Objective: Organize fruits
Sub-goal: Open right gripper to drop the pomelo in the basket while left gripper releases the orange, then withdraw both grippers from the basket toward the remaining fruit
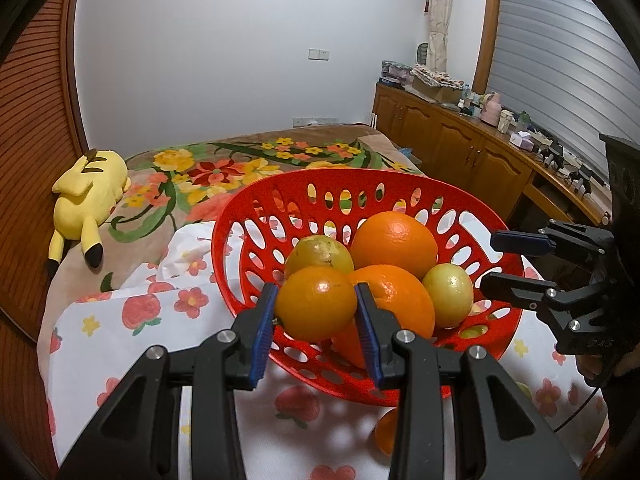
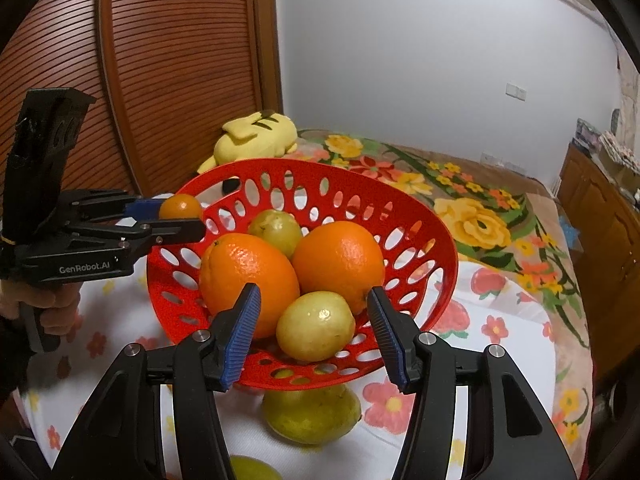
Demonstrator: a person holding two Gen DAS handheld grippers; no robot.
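A red perforated basket (image 1: 320,178) (image 2: 320,168) sits on a flowered white cloth (image 1: 120,344) and holds two large oranges (image 1: 394,242) (image 2: 338,266) and two yellow-green fruits (image 1: 448,294) (image 2: 316,326). My left gripper (image 1: 316,292) (image 2: 182,216) is shut on a small orange (image 1: 316,304) (image 2: 181,207), held over the basket's near rim. At the basket's other side my right gripper (image 2: 313,292) (image 1: 489,260) stands open; its pads touch nothing, with a yellow-green fruit lying beyond the gap. A hand (image 2: 52,304) grips the left tool's handle.
Loose on the cloth lie a green pear-like fruit (image 2: 312,416), another green fruit (image 2: 252,468) and a small orange (image 1: 386,432). A yellow plush toy (image 1: 90,196) rests on the floral blanket (image 1: 248,168). A cluttered wooden cabinet (image 1: 460,144) stands right; a louvred door (image 2: 160,60) left.
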